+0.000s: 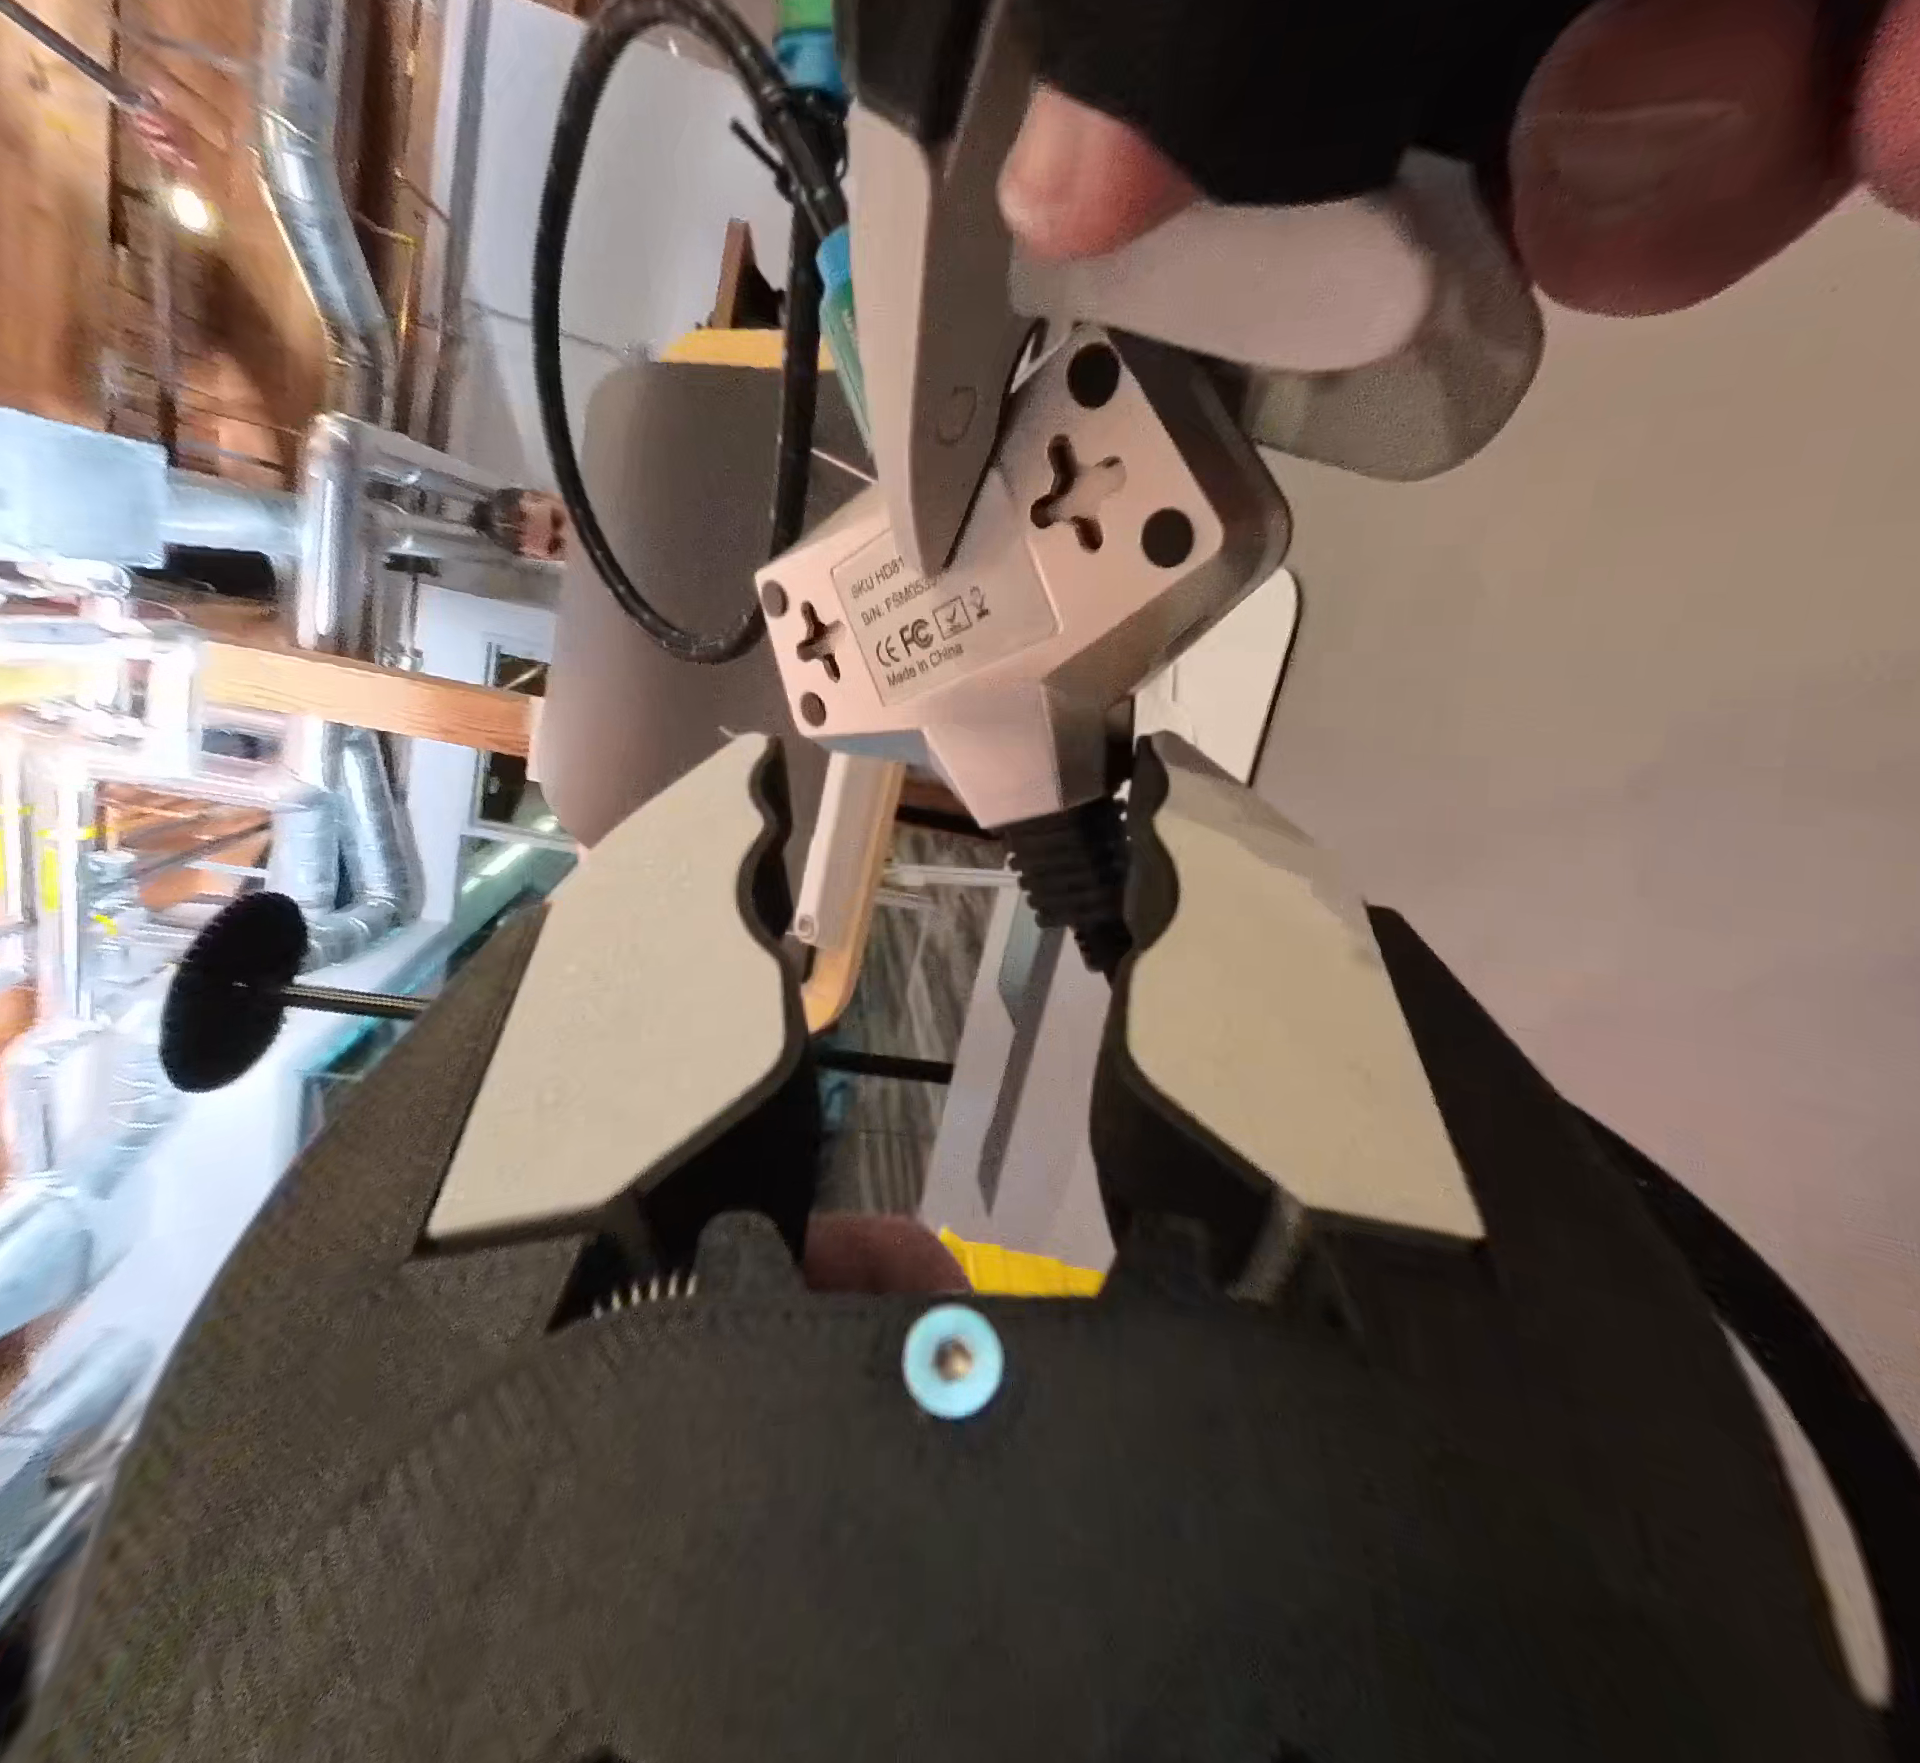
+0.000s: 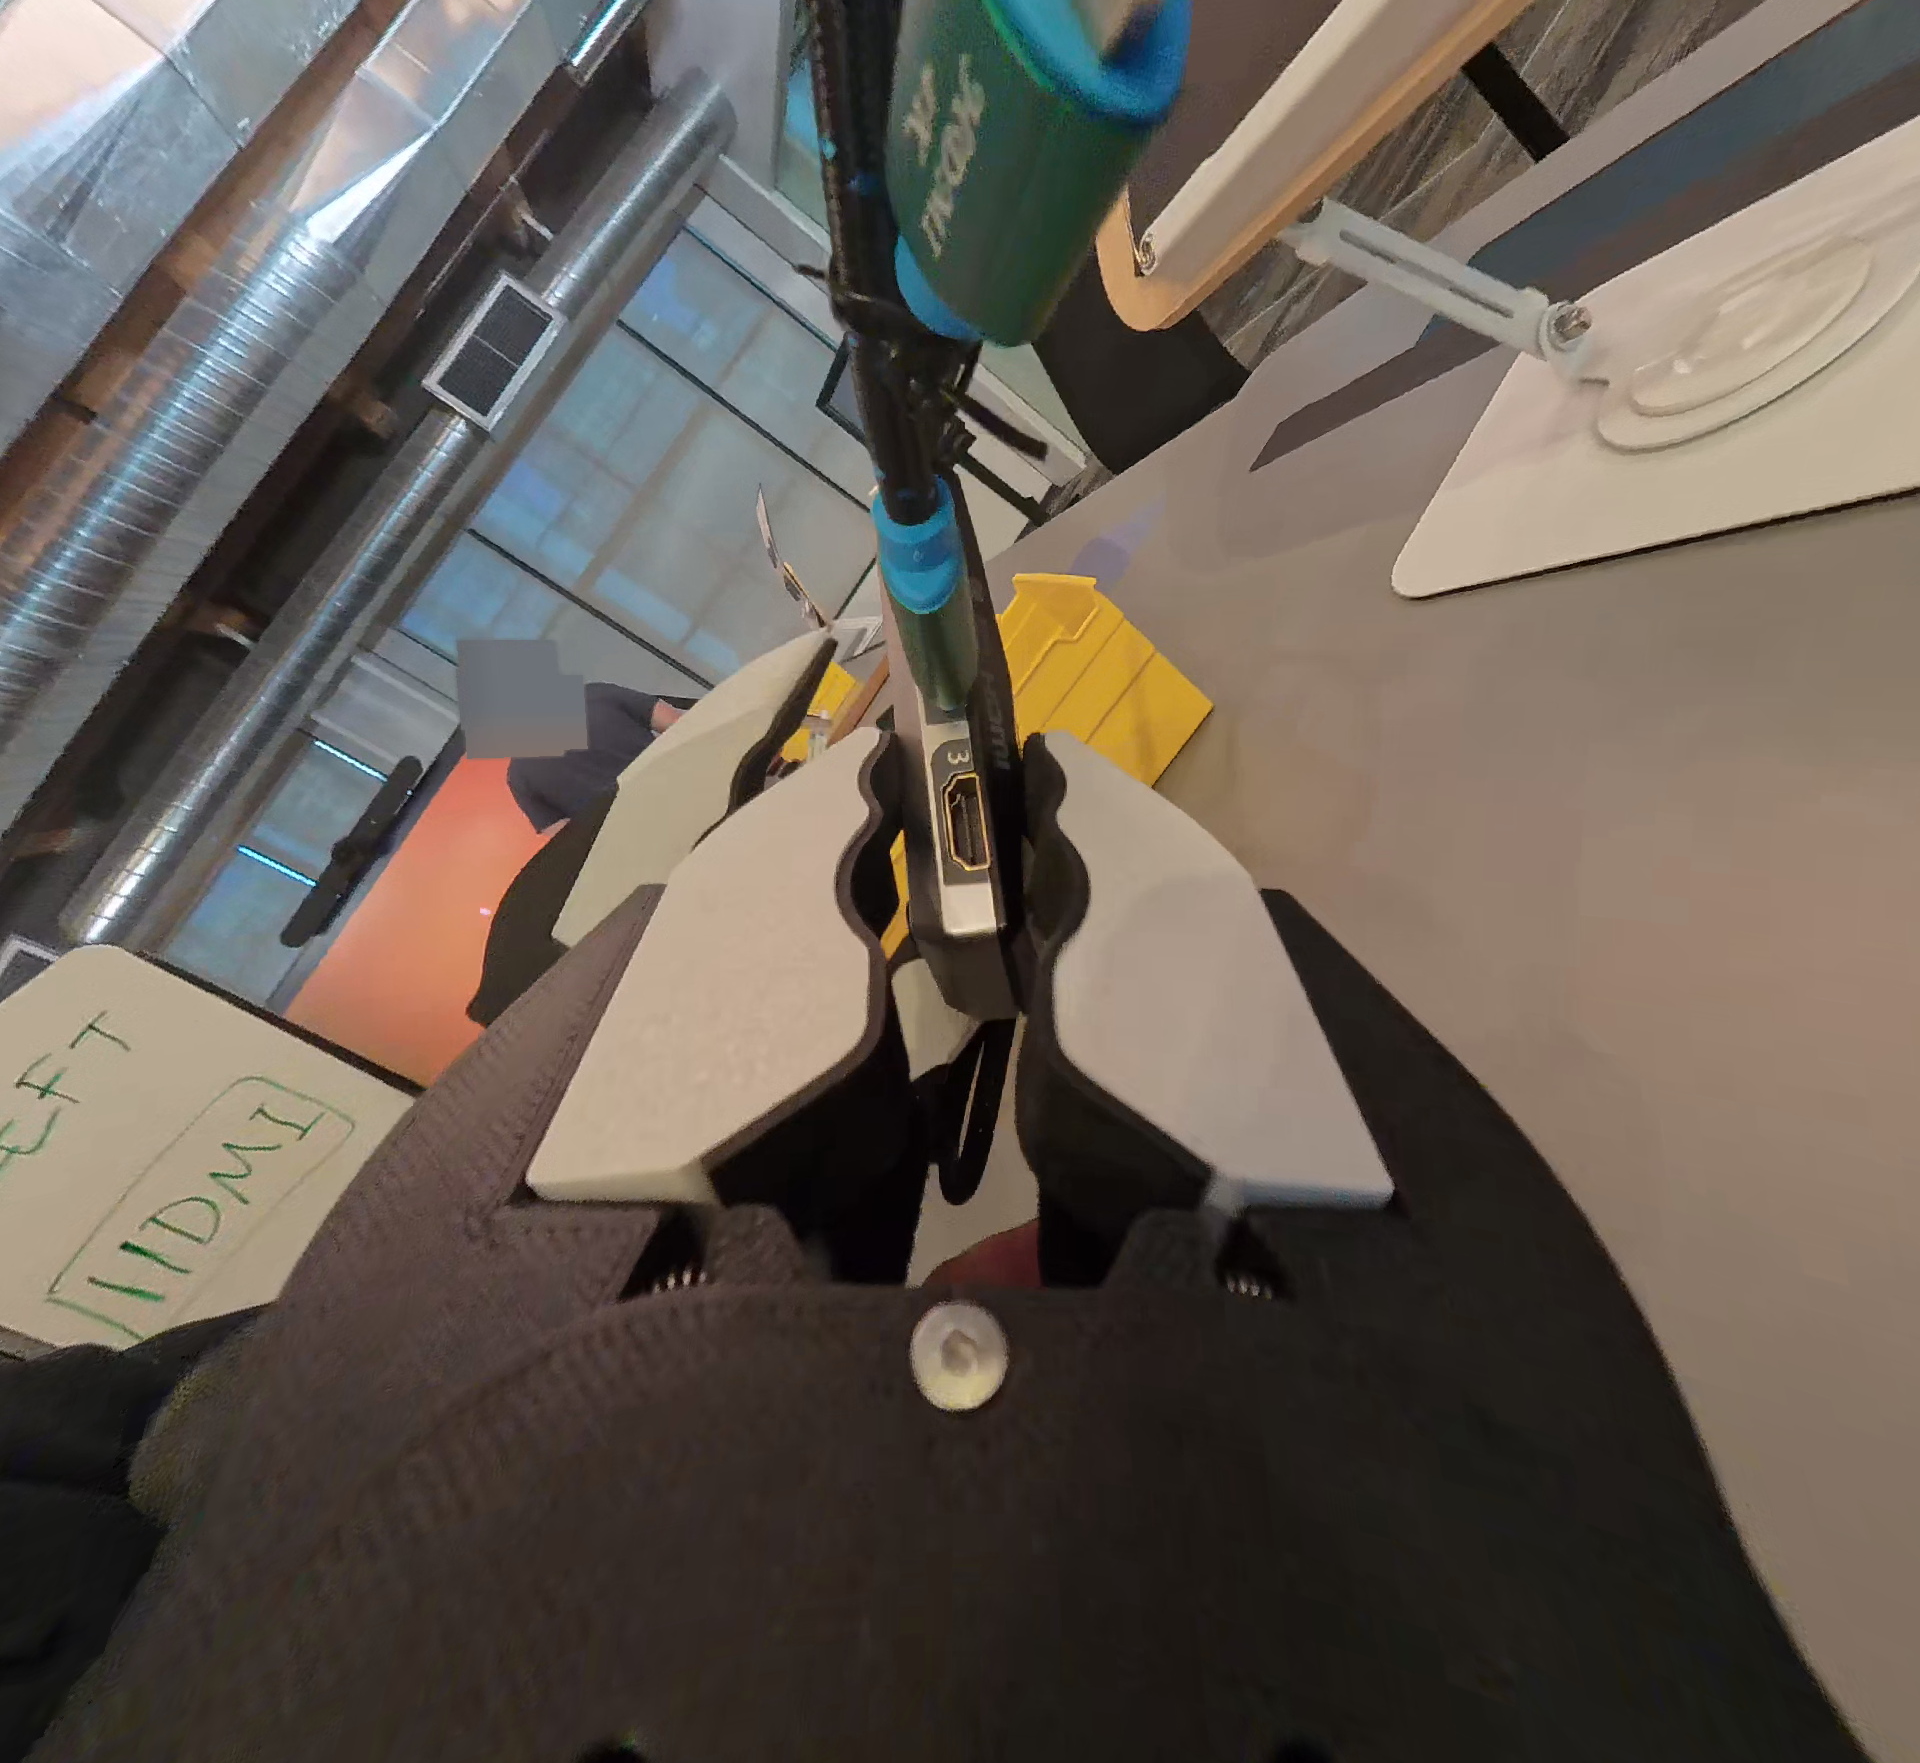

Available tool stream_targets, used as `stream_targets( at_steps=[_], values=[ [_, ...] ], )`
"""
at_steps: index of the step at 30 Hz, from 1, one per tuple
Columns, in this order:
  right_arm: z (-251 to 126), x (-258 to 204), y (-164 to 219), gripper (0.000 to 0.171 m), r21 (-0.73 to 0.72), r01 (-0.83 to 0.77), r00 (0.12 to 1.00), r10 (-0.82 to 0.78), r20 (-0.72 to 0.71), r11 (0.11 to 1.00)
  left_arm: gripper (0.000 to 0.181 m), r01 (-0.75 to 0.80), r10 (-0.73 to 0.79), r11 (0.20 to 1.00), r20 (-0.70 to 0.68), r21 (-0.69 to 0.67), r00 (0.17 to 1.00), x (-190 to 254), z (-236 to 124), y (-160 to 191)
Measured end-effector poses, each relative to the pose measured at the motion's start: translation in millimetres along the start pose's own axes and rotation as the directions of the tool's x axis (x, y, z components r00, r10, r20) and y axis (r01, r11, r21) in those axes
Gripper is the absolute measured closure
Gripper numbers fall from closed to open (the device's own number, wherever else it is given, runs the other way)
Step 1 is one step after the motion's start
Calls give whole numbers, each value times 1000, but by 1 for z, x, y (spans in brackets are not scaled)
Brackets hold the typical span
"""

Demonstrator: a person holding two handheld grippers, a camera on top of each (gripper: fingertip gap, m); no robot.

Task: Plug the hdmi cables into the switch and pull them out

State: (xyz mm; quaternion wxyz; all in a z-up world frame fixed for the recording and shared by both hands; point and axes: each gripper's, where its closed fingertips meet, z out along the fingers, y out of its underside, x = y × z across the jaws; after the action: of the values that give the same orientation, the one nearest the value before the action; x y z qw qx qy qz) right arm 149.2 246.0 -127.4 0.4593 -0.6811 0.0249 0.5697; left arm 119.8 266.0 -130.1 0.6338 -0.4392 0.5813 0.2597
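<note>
The silver HDMI switch [image 2: 961, 840] is clamped edge-on between the fingers of my right gripper [image 2: 961, 768], held above the table with an empty port facing the camera. A green and blue HDMI plug [image 2: 920, 612] sits in its far end. A second green plug [image 2: 1018, 103] hangs loose above on the braided black cable [image 2: 852, 155]. In the left wrist view the switch [image 1: 935, 612] shows its labelled underside. A silver plug with black strain relief [image 1: 1049, 830] sticks out of it, lying against one finger [image 1: 1268, 1038] of my open left gripper [image 1: 956, 778].
A grey table [image 2: 1507, 986] lies to the right, with a yellow bin [image 2: 1112, 674] and a white stand base [image 2: 1662, 466] on it. A whiteboard [image 2: 156, 1142] is at lower left. A person [image 2: 582, 747] sits far behind. A hand [image 1: 1662, 134] grips the right gripper.
</note>
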Motion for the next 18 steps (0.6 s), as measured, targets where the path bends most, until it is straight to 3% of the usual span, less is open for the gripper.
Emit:
stream_targets(
  at_steps=[5, 11, 18],
  values=[
    [7, -3, 8, 151, -12, -43, 999, 44, 21, 999, 109, -130, 130, 992, 5, 0, 992, 6, 5, -5],
    [8, -6, 6, 150, -10, -59, 998, 59, 24, 998, 140, -243, 242, 970, 51, 6, 969, 3, 10, -2],
    [7, -13, 9, 136, -85, -13, 995, 22, 99, 996, 153, -209, 210, 977, -11, 50, 978, 6, 9, 9]
  ],
)
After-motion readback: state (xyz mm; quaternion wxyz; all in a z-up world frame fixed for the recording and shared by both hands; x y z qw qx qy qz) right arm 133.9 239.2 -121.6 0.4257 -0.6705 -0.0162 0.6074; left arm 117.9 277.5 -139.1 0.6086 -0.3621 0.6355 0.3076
